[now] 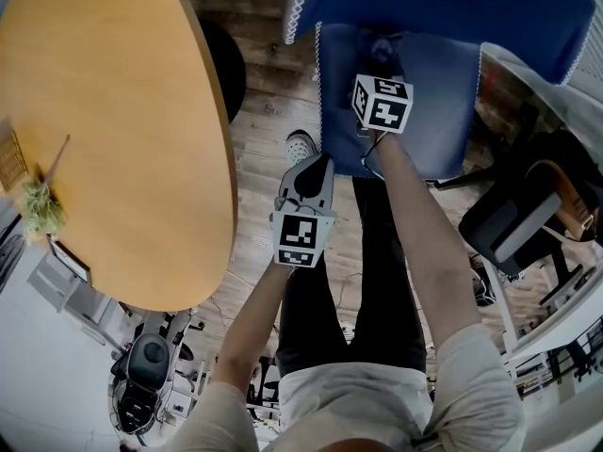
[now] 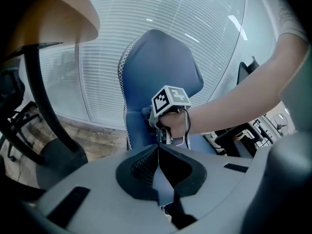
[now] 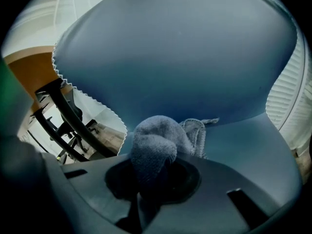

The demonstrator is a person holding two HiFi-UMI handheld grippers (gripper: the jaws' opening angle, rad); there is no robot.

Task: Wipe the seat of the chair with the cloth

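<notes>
Your right gripper [image 3: 152, 182] pinching the bunched grey terry cloth [image 3: 155, 143], cloth at the back of the blue padded chair seat [image 3: 243, 150], your left gripper [image 2: 158, 162] pressed together, empty, short of the chair.

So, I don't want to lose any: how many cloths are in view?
1. The cloth is clamped in the right gripper, over the chair seat. The left gripper is shut on nothing. Others could be hidden under the table.
</notes>
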